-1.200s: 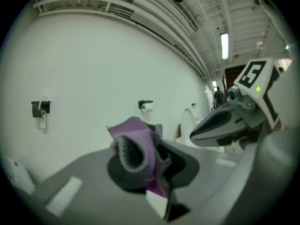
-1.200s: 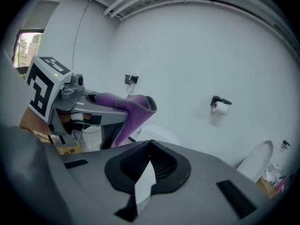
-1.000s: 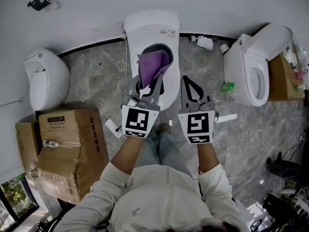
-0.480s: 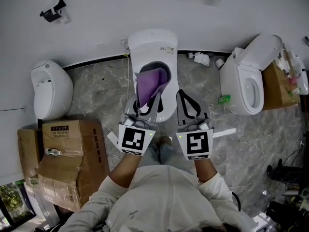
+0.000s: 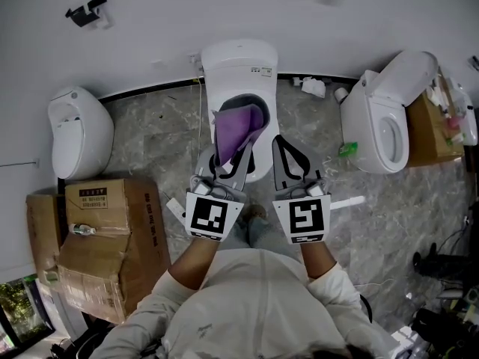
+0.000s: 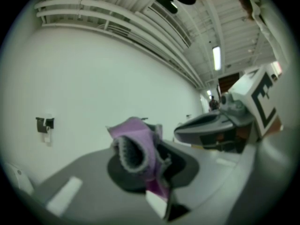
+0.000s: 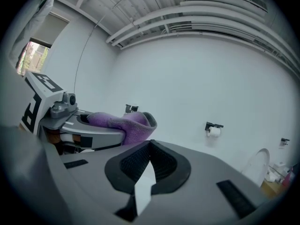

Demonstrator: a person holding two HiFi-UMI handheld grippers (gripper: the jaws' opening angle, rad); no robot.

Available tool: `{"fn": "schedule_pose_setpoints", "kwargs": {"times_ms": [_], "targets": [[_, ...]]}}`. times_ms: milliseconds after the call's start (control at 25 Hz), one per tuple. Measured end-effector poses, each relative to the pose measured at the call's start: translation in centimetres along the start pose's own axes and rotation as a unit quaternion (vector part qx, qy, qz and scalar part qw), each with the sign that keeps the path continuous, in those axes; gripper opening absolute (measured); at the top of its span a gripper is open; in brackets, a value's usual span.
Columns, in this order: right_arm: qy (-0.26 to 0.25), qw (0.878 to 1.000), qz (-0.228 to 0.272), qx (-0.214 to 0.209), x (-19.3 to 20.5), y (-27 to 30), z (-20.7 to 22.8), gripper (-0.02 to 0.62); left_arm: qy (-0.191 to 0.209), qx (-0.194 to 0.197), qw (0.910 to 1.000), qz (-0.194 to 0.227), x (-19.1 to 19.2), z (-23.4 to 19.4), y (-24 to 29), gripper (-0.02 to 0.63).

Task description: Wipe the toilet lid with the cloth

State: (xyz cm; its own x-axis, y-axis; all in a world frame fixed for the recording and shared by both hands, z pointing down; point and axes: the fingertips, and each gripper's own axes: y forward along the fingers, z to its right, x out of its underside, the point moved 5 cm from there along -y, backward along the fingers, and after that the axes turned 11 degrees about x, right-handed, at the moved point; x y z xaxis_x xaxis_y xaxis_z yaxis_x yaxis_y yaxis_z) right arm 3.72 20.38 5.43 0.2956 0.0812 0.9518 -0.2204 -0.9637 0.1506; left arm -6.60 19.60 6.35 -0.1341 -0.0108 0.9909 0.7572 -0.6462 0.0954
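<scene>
A white fixture [image 5: 78, 129] and cardboard boxes [image 5: 105, 226] stand on the floor at the left. The left tool [image 5: 224, 154] is clenched on the purple cloth [image 5: 238, 126]. A fold is pinched between its jaws and the rest bunches up beyond them. Seen from the head view, the cloth lies over the middle toilet [image 5: 239, 64]; whether it touches the lid I cannot tell. Just beside it, the right tool [image 5: 283, 144] is clenched with its jaws pressed together and nothing between them, clear of the cloth. Another toilet [image 5: 382, 126] stands farther right.
</scene>
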Motion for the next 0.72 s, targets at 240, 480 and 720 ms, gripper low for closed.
{"fn": "schedule_pose_setpoints", "kwargs": {"times_ms": [240, 480, 720], "targets": [[0.004, 1.000, 0.004, 0.003, 0.1, -0.2, -0.7, 0.014, 0.002, 0.005, 1.0000, 0.005, 0.2, 0.1, -0.4, 0.048], [-0.004, 1.000, 0.007, 0.007, 0.1, -0.4, -1.7, 0.014, 0.004, 0.006, 0.9998, 0.020, 0.2, 0.0, -1.1, 0.048], [-0.011, 1.000, 0.005, 0.006, -0.2, -0.2, -2.6, 0.014, 0.000, 0.011, 0.9998, 0.014, 0.6, -0.7, -1.8, 0.048]]}}
